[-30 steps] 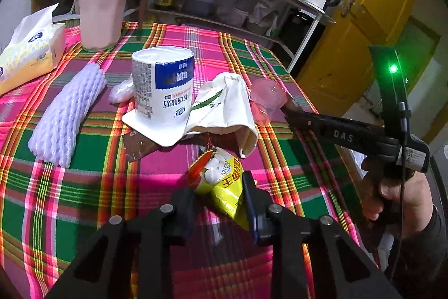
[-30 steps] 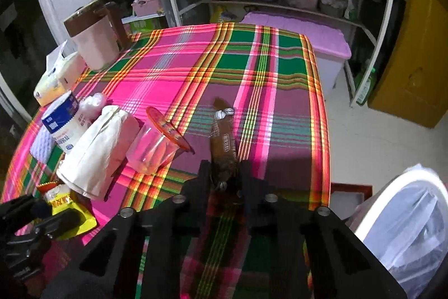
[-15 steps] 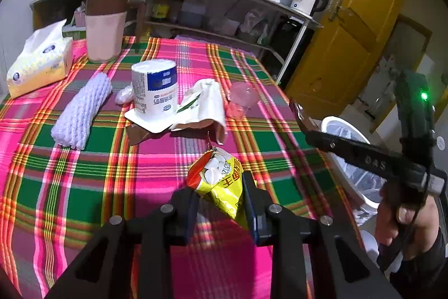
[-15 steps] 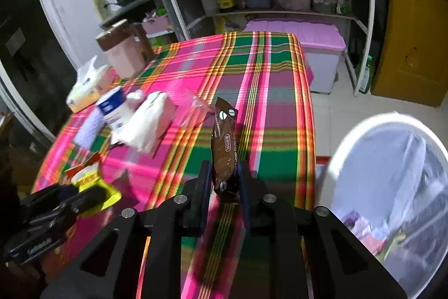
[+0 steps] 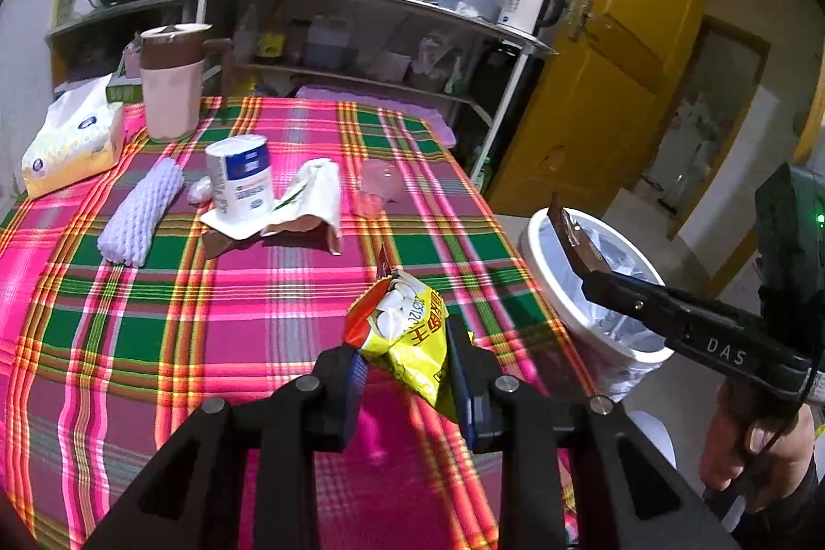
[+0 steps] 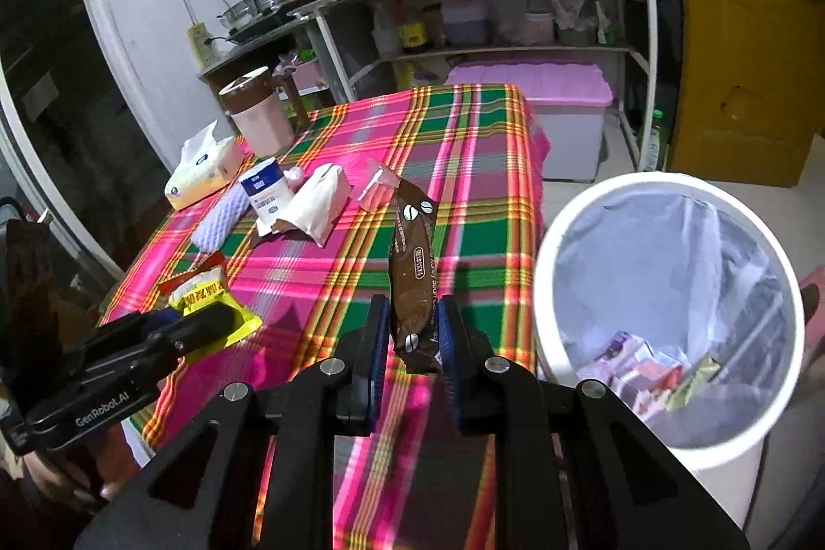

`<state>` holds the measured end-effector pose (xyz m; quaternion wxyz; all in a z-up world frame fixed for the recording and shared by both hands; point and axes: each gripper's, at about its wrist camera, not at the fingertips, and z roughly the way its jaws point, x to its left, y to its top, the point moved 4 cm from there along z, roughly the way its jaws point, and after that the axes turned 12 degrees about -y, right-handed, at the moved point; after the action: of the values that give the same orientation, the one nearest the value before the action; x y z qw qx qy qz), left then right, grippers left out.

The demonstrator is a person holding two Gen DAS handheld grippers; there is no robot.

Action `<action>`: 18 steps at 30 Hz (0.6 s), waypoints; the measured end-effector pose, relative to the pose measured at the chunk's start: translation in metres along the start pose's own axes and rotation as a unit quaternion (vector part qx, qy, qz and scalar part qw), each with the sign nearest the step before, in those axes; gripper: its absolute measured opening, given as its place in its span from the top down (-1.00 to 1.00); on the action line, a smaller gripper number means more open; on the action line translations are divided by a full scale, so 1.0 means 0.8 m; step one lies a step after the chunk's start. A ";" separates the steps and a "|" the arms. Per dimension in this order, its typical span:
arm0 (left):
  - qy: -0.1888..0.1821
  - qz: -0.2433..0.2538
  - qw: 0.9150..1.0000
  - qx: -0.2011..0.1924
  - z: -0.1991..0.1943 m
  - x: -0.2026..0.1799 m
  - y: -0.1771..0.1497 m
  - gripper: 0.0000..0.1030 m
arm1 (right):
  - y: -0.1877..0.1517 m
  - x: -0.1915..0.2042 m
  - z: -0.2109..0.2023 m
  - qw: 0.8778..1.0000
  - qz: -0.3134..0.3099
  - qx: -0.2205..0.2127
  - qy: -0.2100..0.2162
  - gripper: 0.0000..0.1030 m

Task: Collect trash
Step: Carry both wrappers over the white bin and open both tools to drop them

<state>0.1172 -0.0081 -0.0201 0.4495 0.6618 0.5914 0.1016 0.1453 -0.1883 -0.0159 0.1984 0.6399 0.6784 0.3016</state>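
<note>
My left gripper [image 5: 407,359] is shut on a yellow snack bag [image 5: 407,333] and holds it above the plaid tablecloth's near right part. My right gripper [image 6: 410,338] is shut on a brown snack wrapper [image 6: 412,271], held upright beside the white trash bin [image 6: 665,210]. The bin has a clear liner with several wrappers at its bottom. In the left wrist view the right gripper [image 5: 577,251] reaches over the bin's rim [image 5: 541,271]. The yellow bag also shows in the right wrist view [image 6: 206,292].
On the table lie a white paper bag [image 5: 314,199], a blue-white cup [image 5: 240,179], a purple foam net [image 5: 142,215], a clear pink cup [image 5: 376,184], a tissue pack [image 5: 72,143] and a pink jug [image 5: 170,86]. Shelves stand behind; a yellow door is at right.
Both grippers have lifted their wrappers off the table and pulled back toward the right. The trash bin has come into view and the right gripper now sits beside it.
</note>
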 end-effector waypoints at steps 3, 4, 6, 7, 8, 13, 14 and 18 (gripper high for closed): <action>-0.005 0.008 1.000 0.000 0.000 -0.013 0.000 0.43 | -0.004 -0.008 -0.008 1.000 0.007 -0.004 -0.003 0.61; -0.006 0.010 1.000 0.000 0.000 -0.017 0.000 0.43 | -0.006 -0.011 -0.011 1.000 0.010 -0.005 -0.004 0.61; -0.009 0.016 1.000 0.002 0.001 -0.026 0.000 0.43 | -0.009 -0.018 -0.015 1.000 0.015 -0.007 -0.007 0.61; -0.011 0.018 1.000 0.002 0.002 -0.029 0.000 0.43 | -0.010 -0.021 -0.017 1.000 0.018 -0.008 -0.008 0.61; -0.012 0.020 1.000 0.003 0.004 -0.033 0.001 0.43 | -0.012 -0.025 -0.020 1.000 0.020 -0.009 -0.009 0.61; -0.020 0.033 0.999 0.009 0.015 -0.049 0.003 0.43 | -0.016 -0.046 -0.029 0.999 0.034 -0.013 -0.018 0.61; -0.021 0.036 0.999 0.010 0.019 -0.053 0.004 0.43 | -0.017 -0.050 -0.030 0.999 0.037 -0.014 -0.020 0.61; -0.028 0.044 0.998 0.016 0.036 -0.066 0.010 0.43 | -0.020 -0.070 -0.031 0.998 0.051 -0.013 -0.032 0.61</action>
<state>0.1272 -0.0668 -0.0103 0.4508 0.6968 0.5501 0.0933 0.1227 -0.2472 -0.0149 0.2126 0.6801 0.6343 0.2998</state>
